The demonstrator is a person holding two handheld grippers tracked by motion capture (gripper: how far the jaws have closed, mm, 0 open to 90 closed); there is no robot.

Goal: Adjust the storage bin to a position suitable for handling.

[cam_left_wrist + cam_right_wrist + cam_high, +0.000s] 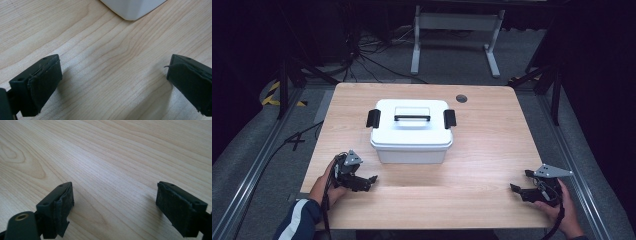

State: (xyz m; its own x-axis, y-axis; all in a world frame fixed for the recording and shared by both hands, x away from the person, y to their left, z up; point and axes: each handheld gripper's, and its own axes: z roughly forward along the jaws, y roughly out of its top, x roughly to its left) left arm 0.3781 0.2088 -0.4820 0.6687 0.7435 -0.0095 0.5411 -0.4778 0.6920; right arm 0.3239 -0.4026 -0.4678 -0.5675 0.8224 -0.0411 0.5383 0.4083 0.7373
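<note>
While both grippers rest low with jaws wide and empty, the white box (411,131) sits ahead of the left gripper (368,181) and well apart from the right gripper (518,189). It looks hard, smooth, maybe light; grab its black handle (412,118).

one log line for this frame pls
left gripper: open, empty | right gripper: open, empty | white lidded box: mid-table, latched, untouched | table

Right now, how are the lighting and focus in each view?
High view: the table and white box are evenly lit, the surroundings dark, the picture slightly soft. Left gripper view: the box corner is bright. Right gripper view: the wood grain is sharp, with soft shadows beside the jaws.
</note>
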